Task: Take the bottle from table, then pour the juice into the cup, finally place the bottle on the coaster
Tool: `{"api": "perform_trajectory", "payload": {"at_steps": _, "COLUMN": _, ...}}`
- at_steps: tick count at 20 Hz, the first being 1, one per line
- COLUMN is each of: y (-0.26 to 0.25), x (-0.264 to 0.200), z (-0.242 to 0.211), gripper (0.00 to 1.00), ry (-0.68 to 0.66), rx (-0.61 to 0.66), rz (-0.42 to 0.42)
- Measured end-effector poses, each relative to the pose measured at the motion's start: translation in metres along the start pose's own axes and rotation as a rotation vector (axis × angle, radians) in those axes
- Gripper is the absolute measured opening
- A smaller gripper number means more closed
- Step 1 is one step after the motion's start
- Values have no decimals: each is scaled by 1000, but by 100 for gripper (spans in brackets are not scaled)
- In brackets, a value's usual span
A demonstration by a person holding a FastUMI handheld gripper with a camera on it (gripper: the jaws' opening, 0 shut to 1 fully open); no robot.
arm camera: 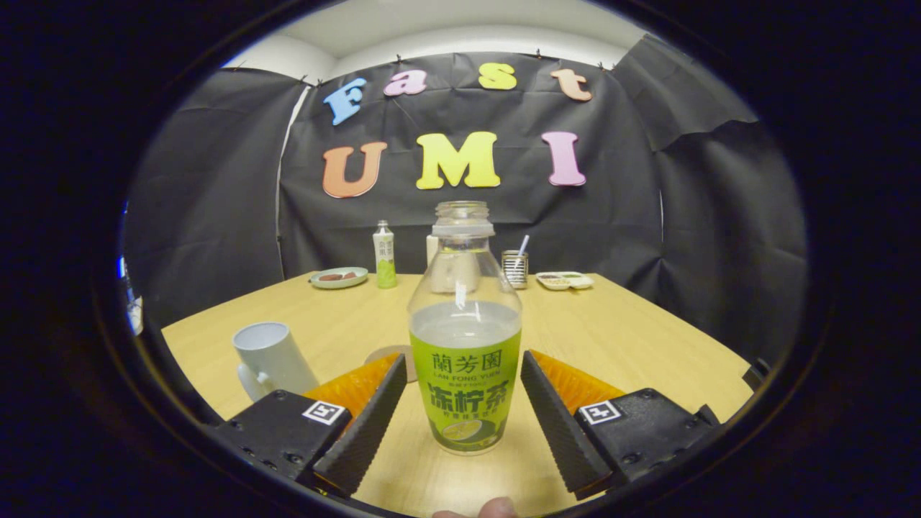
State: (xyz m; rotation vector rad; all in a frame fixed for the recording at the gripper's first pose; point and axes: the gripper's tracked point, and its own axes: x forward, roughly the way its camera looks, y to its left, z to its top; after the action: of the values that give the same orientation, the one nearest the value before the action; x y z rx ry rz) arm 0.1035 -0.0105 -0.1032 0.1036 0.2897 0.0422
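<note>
Gripper view: the bottle [465, 338] stood upright near the tabletop's [633, 338] near edge, long axis vertical, uncapped mouth up, partly filled with pale juice. It sat between the fingers of the gripper [464, 403], which was spread wide with a gap on each side, touching nothing. The white cup [272, 358] stood toward the tabletop's left edge, with the coaster [383, 354] partly hidden behind the left finger.

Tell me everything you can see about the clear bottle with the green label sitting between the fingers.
The clear plastic bottle with a green label stands upright on the light wooden table, uncapped, threaded neck bare. Pale liquid fills it to just above the label. It sits between the open tool fingers, a gap on each side, neither touching. A round coaster peeks out behind it.
</note>
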Motion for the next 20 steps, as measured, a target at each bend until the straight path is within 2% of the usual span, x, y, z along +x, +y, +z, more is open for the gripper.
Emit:
{"api": "perform_trajectory", "payload": {"at_steps": 2, "y": 3, "x": 4, "z": 0, "gripper": 99, "ry": 4, "rx": 13, "rz": 11}}
{"api": "perform_trajectory", "payload": {"at_steps": 7, "y": 5, "x": 7, "z": 3, "gripper": 83, "ry": 4, "rx": 24, "rz": -14}}
{"api": "perform_trajectory", "payload": {"at_steps": 10, "y": 17, "x": 5, "z": 4, "gripper": 81, "ry": 22, "rx": -11, "rz": 4}}
{"api": "perform_trajectory", "payload": {"at_steps": 16, "y": 35, "x": -3, "z": 23, "gripper": 76, "ry": 3, "rx": -176, "rz": 17}}
{"api": "perform_trajectory", "payload": {"at_steps": 20, "y": 41, "x": -2, "z": 38, "gripper": 74, "ry": 6, "rx": -337, "rz": -3}}
